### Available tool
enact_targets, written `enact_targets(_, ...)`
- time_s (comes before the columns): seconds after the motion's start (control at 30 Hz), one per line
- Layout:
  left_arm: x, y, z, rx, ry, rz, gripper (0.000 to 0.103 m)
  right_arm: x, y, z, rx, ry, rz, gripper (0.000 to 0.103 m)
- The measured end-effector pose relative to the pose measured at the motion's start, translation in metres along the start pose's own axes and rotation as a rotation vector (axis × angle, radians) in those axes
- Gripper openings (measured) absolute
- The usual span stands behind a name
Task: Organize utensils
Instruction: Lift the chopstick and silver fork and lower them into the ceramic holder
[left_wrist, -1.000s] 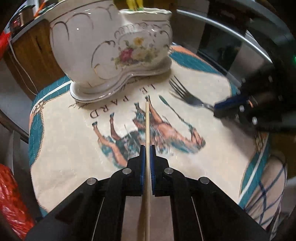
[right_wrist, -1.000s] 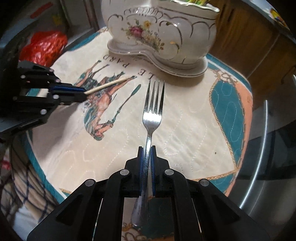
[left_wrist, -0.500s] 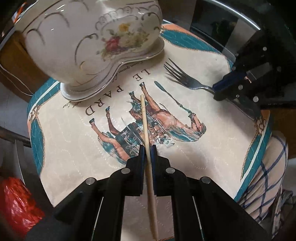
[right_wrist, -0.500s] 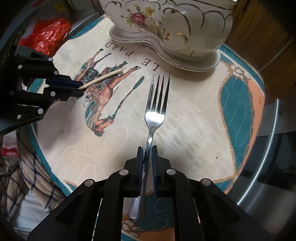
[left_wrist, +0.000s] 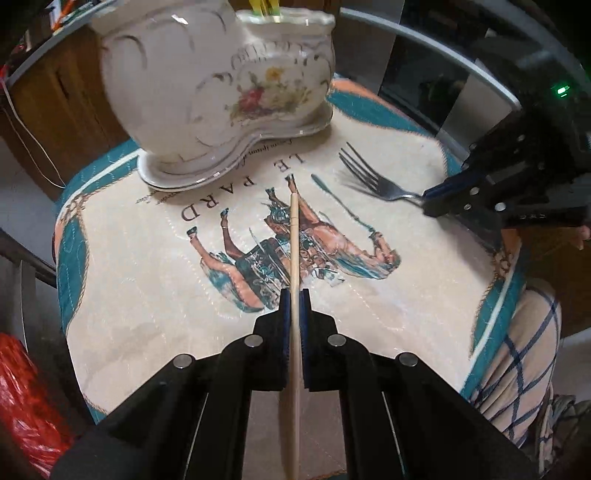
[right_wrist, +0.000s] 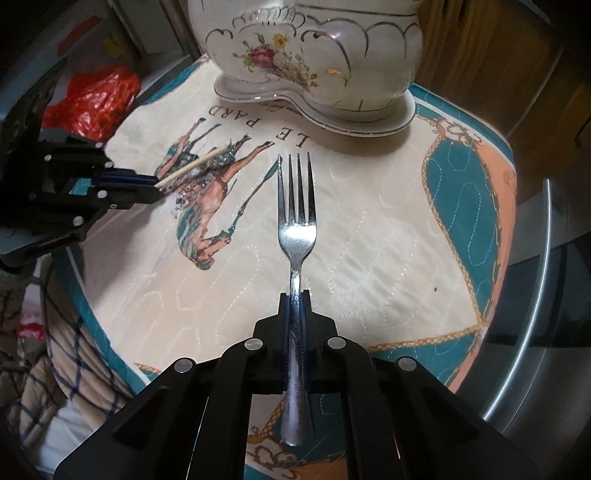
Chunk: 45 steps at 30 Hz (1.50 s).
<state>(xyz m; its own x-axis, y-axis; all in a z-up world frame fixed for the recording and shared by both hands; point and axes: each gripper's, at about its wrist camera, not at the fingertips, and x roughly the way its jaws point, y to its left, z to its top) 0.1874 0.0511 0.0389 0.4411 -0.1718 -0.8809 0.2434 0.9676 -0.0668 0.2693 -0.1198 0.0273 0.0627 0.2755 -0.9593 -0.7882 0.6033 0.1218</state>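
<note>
The left hand-held gripper (left_wrist: 294, 306) is clamped on a thin wooden chopstick (left_wrist: 294, 236); the right hand-held gripper (right_wrist: 294, 306) is clamped on a silver metal fork (right_wrist: 297, 236), both above the horse-printed quilted mat (right_wrist: 369, 251), near the white floral ceramic holder (right_wrist: 314, 55).

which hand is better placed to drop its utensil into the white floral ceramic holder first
Probably the left. Its gripper is shut on the thin wooden chopstick, whose tip points just right of the white floral ceramic holder. The right gripper, clamping the steel fork, looks similarly placed, so it's close.
</note>
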Motion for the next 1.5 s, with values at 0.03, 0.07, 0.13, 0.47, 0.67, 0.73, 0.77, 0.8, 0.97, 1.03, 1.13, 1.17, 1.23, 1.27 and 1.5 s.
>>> enact_targets(0.03, -0.005, -0.001, -0.002, -0.004, -0.020, -0.002, 0.005, -0.003, -0.001, -0.002, 0.005, -0.018, 0.004, 0.006)
enact_targets(0.07, -0.011, 0.000, -0.005, -0.011, -0.039, -0.003, 0.005, -0.006, -0.002, 0.000, 0.012, -0.033, 0.011, 0.006)
enact_targets(0.13, -0.026, 0.002, -0.010, -0.027, -0.091, -0.008, 0.004, -0.013, -0.002, -0.003, 0.029, -0.075, 0.029, 0.006)
enact_targets(0.47, -0.092, 0.006, 0.000, -0.084, -0.339, -0.037, 0.005, -0.064, 0.000, -0.011, 0.073, -0.323, 0.100, 0.006)
enact_targets(0.67, -0.107, 0.004, 0.007, -0.103, -0.452, -0.028, 0.005, -0.091, 0.007, -0.006, 0.094, -0.483, 0.115, 0.006)
enact_targets(0.73, -0.109, 0.007, 0.011, -0.116, -0.472, -0.020, 0.004, -0.098, 0.005, -0.002, 0.102, -0.528, 0.120, 0.006)
enact_targets(0.77, -0.110, 0.008, 0.013, -0.122, -0.487, -0.013, 0.005, -0.102, 0.005, 0.000, 0.106, -0.553, 0.116, 0.006)
enact_targets(0.8, -0.110, 0.009, 0.014, -0.124, -0.495, -0.009, 0.005, -0.104, 0.005, 0.001, 0.109, -0.570, 0.117, 0.006)
enact_targets(0.97, -0.109, 0.016, 0.024, -0.140, -0.531, -0.012, 0.005, -0.115, 0.005, 0.012, 0.129, -0.672, 0.121, 0.006)
enact_targets(1.03, -0.108, 0.018, 0.028, -0.139, -0.540, -0.004, 0.005, -0.116, 0.004, 0.017, 0.142, -0.700, 0.129, 0.006)
enact_targets(1.13, -0.110, 0.025, 0.035, -0.148, -0.562, -0.009, 0.005, -0.117, 0.002, 0.026, 0.158, -0.736, 0.125, 0.006)
enact_targets(1.17, -0.111, 0.028, 0.038, -0.151, -0.571, -0.011, 0.005, -0.118, 0.002, 0.028, 0.165, -0.756, 0.116, 0.006)
enact_targets(1.23, -0.116, 0.033, 0.044, -0.157, -0.594, -0.016, 0.005, -0.120, 0.001, 0.033, 0.175, -0.790, 0.102, 0.006)
enact_targets(1.27, -0.118, 0.036, 0.048, -0.161, -0.610, -0.017, 0.005, -0.122, 0.000, 0.036, 0.179, -0.810, 0.110, 0.006)
enact_targets(1.5, -0.142, 0.055, 0.083, -0.199, -0.748, -0.019, 0.005, -0.129, -0.002, 0.056, 0.195, -0.911, 0.066, 0.006)
